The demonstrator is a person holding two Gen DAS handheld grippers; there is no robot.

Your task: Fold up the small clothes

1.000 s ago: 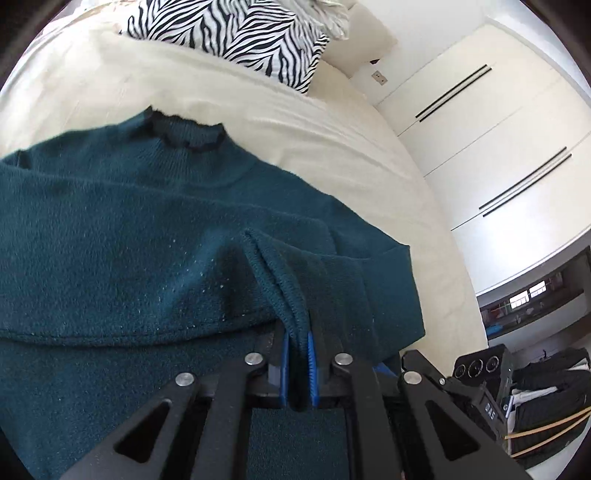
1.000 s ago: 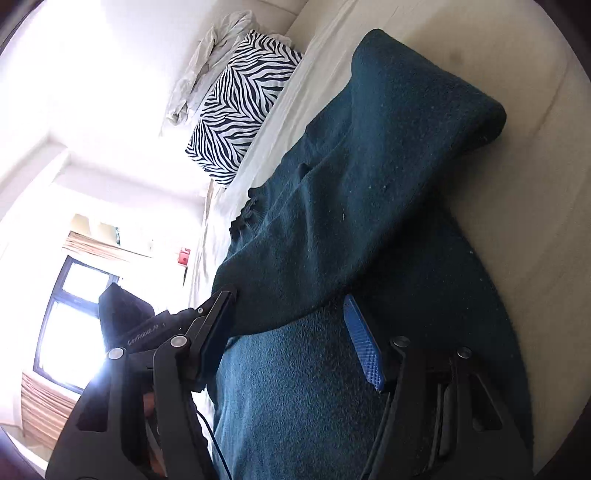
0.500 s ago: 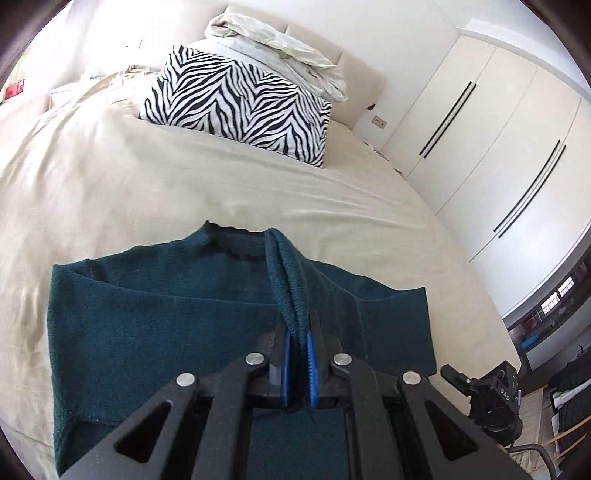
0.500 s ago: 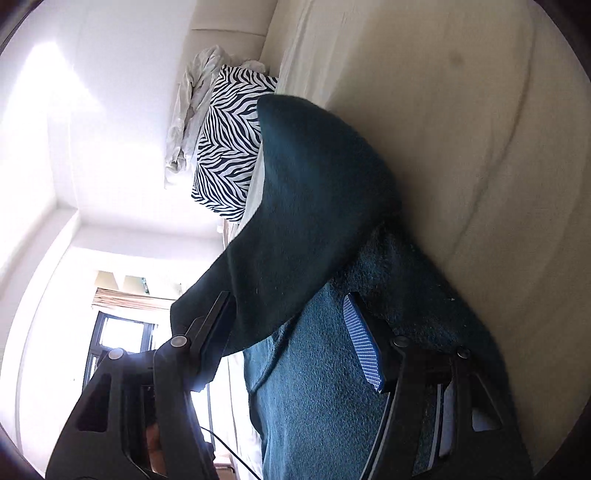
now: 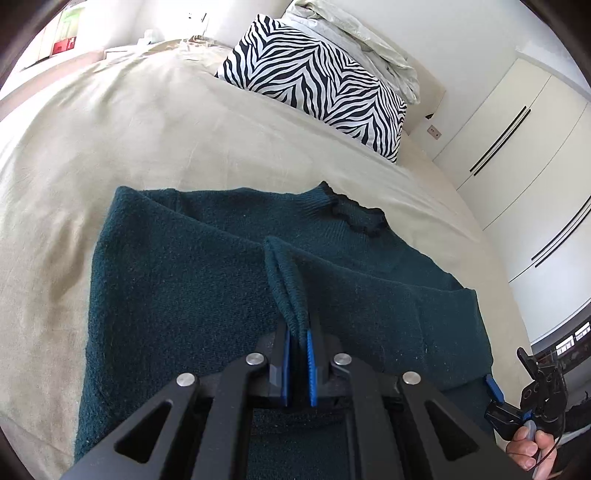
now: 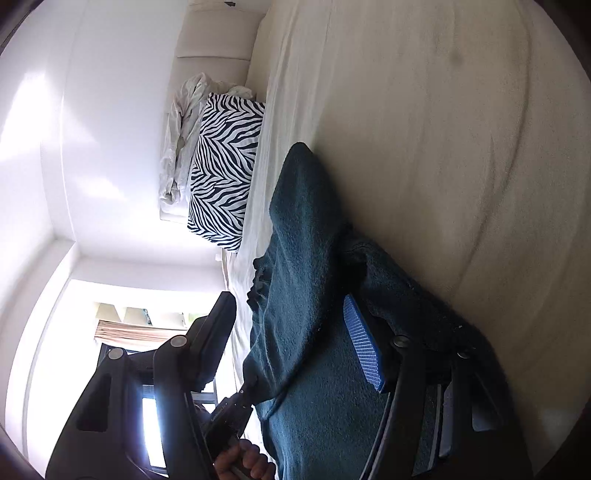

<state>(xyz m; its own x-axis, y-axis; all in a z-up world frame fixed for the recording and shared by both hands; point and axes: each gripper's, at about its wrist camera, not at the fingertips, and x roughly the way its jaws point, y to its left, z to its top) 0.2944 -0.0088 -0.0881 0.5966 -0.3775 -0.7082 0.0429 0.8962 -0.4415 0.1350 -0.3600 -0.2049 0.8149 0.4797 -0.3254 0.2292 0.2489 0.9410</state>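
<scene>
A dark teal knit sweater (image 5: 177,295) lies on the cream bed, collar (image 5: 354,218) toward the pillows. My left gripper (image 5: 297,338) is shut on a doubled edge of the sweater and holds it over the sweater's body. In the right wrist view the sweater (image 6: 314,369) fills the gap between the fingers of my right gripper (image 6: 291,325), which is open, with the blue pad (image 6: 362,347) against the fabric. The right gripper also shows at the sweater's right edge in the left wrist view (image 5: 517,406).
A zebra-print pillow (image 5: 314,85) and crumpled white bedding (image 5: 354,33) lie at the head of the bed (image 5: 110,129). White wardrobe doors (image 5: 535,147) stand to the right. A window (image 6: 122,369) is beyond the bed's far side.
My left gripper lifted the gripped sweater edge and carried it over the body toward the collar, then lowered closer. The folded layer has settled over the right gripper's open fingers.
</scene>
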